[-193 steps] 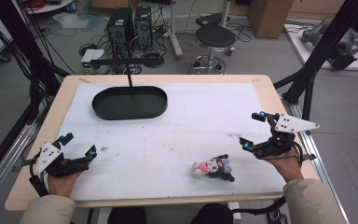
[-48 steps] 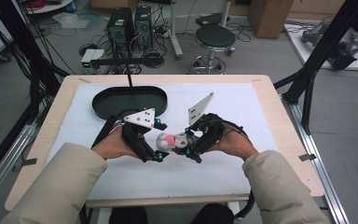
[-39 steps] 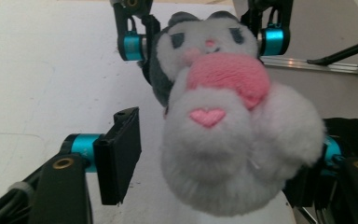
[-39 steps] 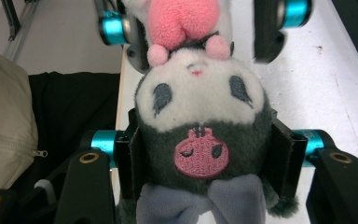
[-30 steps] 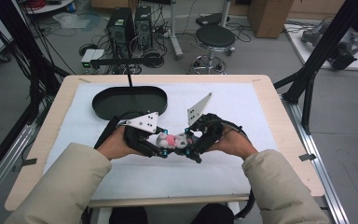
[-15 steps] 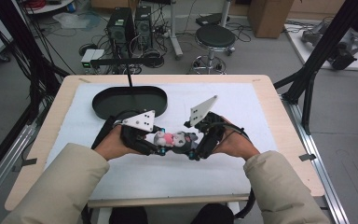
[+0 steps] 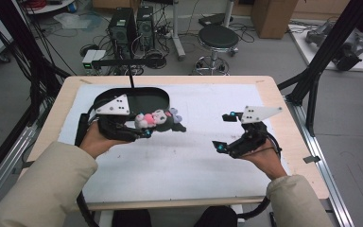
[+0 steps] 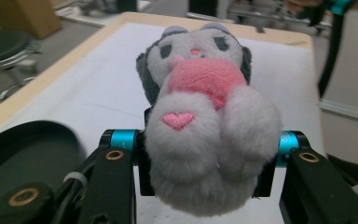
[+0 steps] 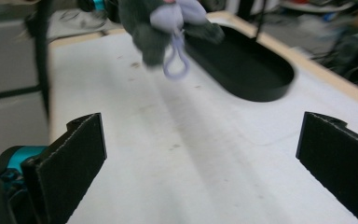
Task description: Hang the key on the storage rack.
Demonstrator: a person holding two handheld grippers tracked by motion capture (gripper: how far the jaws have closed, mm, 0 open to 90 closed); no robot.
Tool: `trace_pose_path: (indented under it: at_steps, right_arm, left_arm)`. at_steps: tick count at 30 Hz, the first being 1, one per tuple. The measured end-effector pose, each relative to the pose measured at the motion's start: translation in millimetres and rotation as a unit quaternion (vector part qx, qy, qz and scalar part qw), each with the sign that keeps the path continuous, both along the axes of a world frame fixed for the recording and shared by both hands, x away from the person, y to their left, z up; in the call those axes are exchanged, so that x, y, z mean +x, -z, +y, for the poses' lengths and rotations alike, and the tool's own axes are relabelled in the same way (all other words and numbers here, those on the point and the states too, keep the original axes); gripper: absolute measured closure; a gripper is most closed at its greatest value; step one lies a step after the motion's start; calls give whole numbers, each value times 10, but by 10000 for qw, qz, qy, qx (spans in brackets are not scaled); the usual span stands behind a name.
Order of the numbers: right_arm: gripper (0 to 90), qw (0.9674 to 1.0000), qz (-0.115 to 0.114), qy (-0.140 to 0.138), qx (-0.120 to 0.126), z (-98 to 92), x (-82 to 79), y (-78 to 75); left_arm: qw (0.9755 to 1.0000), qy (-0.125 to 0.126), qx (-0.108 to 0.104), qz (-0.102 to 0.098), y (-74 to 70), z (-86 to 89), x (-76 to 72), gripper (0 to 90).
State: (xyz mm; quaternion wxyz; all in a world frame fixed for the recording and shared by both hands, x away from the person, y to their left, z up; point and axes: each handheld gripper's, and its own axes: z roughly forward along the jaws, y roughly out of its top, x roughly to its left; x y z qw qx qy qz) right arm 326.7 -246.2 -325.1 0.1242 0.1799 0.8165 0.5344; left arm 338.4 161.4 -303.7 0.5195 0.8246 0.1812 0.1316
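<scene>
Fluffy white, pink and grey fur: I see the plush toy pinched between my left hand-held gripper's jaws, left of frame centre, above the white worktop. Lower right, the right hand-held gripper stands wide open, well apart. Beyond, upper left, lies a smooth black oval tray.

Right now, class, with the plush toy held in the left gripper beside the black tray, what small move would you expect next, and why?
Probably a short carry over the black tray and a release. The left gripper is clamped on the plush toy, held at the tray's near edge, while the right gripper is open and apart.
</scene>
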Motion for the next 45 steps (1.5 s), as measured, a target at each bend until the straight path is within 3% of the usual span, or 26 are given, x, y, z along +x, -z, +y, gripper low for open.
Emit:
trace_pose_path:
  at_steps: [4,8,13,14,15,18,21,23,24,26,27,28,31,35,40,41,45]
  right_arm:
    - [6,9988,-163,388,234,-153,-54,113]
    - [6,9963,-225,717,426,-283,-66,232]
    - [6,9930,-265,993,584,-399,-65,402]
    - [6,9923,-258,1025,643,-424,-60,440]
    - [6,9913,-238,1093,701,-443,-56,479]
    - [6,9889,-243,1252,763,-481,-51,573]
    - [6,9867,-295,1345,861,-515,-50,625]
    - [6,9848,-363,1433,913,-532,-47,646]
    - [6,9839,-386,1455,961,-541,-45,657]
    - [6,9825,-434,1500,1018,-555,-37,678]
    - [6,9814,-409,1546,1063,-561,-35,693]
    - [6,9811,-407,1560,1074,-567,-28,704]
    - [6,9794,-512,1605,1111,-564,-13,740]
    - [6,9797,-471,1573,1152,-537,5,829]
    - [6,9803,-441,1572,1114,-514,4,896]
    - [6,9793,-519,1598,1131,-511,-1,926]
    - [6,9768,-434,1738,1174,-533,-19,1004]
  left_arm:
    - [9986,-526,-63,-43,-24,120,29,565]
    - [9939,-1078,-191,-88,-31,211,91,564]
    - [9843,-1722,-381,-96,-31,333,181,564]
    - [9843,-1722,-381,-96,-31,333,181,565]
    - [9792,-1975,-454,-97,-27,370,210,565]
    - [9727,-2251,-565,-83,-27,422,255,565]
    - [9700,-2377,-507,-58,-43,454,307,565]
    - [9696,-2396,-498,-56,-58,466,324,565]
    - [9675,-2474,-524,-82,-90,474,357,565]
    - [9672,-2493,-487,-91,-106,481,370,565]
    - [9640,-2614,-474,-130,-137,483,406,565]
    - [9624,-2672,-481,-118,-145,484,419,565]
    - [9595,-2795,-339,-116,-162,482,458,565]
    - [9533,-2998,-336,-126,-200,481,526,565]
    - [9500,-3098,-341,-161,-235,457,606,565]
    - [9485,-3152,-274,-178,-246,434,654,566]
    - [9437,-3293,-255,-194,-283,395,743,565]
